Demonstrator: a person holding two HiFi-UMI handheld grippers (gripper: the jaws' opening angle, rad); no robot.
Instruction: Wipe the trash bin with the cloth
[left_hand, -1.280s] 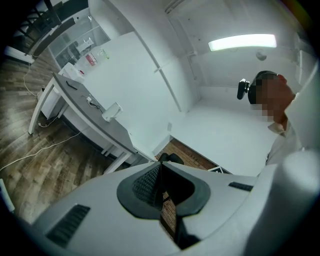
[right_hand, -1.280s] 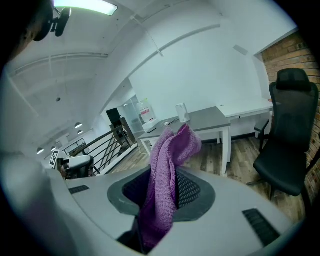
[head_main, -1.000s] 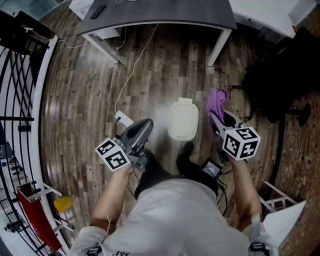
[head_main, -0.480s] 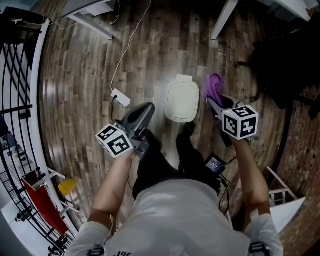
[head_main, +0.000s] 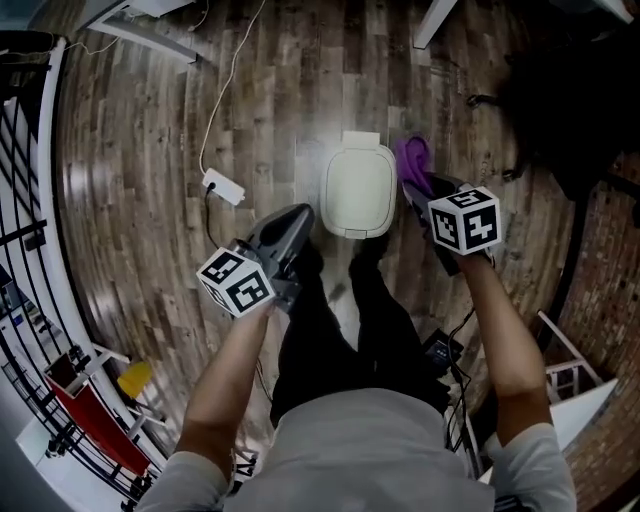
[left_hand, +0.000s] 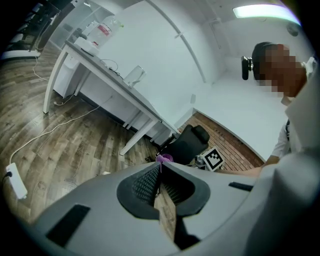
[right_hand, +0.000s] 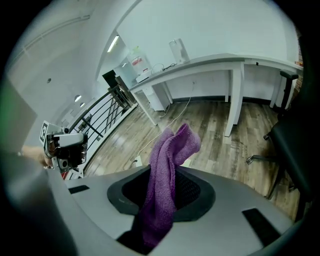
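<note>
Purple cloth (right_hand: 167, 165) is clamped between the jaws of the right hand-held gripper (right_hand: 169, 192), which are closed on its middle. The cloth's upper end stands up in a loose fold past the jaw tips, and its lower end hangs back towards the handle. In the head view this gripper is just right of the trash bin (head_main: 360, 192), with the cloth at the bin's far right corner; whether cloth and bin touch cannot be told.

The trash bin is cream-white with its lid down, and it stands on the wooden floor (head_main: 150, 150). The left hand-held gripper (left_hand: 160, 175) is at the bin's near left, close to it but apart. Its jaws are closed with the tips meeting and nothing gripped; only a thin wedge of floor shows behind the tips.

The person's legs (head_main: 320, 330), in black trousers, reach up to the near edge of the bin. A white power strip (head_main: 222, 187) with its cable lies on the floor left of the bin, well apart. A black chair (head_main: 570, 100) stands to the bin's right.
</note>
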